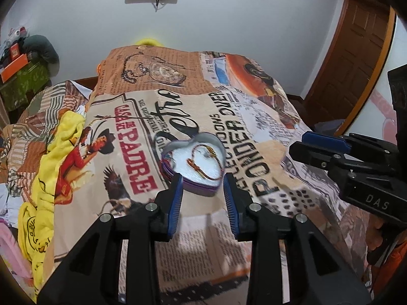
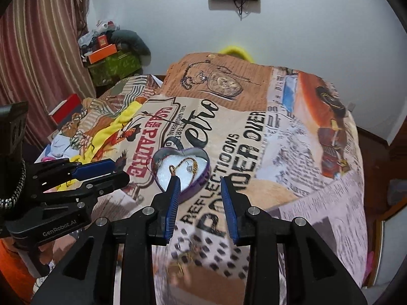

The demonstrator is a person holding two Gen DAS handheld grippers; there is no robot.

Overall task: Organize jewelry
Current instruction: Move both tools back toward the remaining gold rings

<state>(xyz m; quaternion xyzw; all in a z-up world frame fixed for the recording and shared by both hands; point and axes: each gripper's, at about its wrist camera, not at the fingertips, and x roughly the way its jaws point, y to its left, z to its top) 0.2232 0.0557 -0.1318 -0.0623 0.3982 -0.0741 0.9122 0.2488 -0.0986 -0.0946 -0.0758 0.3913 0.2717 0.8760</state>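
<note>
A heart-shaped tin (image 1: 194, 162) lies open on a bed covered by a printed bedspread (image 1: 254, 117) full of retro newspaper lettering and pictures. The tin has purple walls and a white padded lining, and inside it rests a thin gold-and-red chain (image 1: 203, 161) looped across the padding — in the right wrist view a small pale bead or stone also shows beside the chain (image 2: 184, 169).

The left gripper (image 1: 203, 178) hangs above the near edge of the tin with its blue-padded jaws parted; nothing is between them, and the tin shows through the gap. The right gripper (image 2: 199, 181) is likewise parted and empty, hanging just to the right of the tin (image 2: 182, 171) over the large black lettering of the bedspread (image 2: 292, 152). Its left fingertip overlaps the tin's near wall in the picture, though whether it touches cannot be told. Each gripper also appears side-on in the other's camera: the right gripper (image 1: 300, 143) at the right edge, the left gripper (image 2: 119, 170) at the left edge.

More jewelry — blurred gold pieces (image 2: 183, 261) — lies on the bedspread close under the right gripper. A crumpled yellow cloth (image 1: 51, 167) sits on the bed to the left of the tin, well apart from it.
</note>
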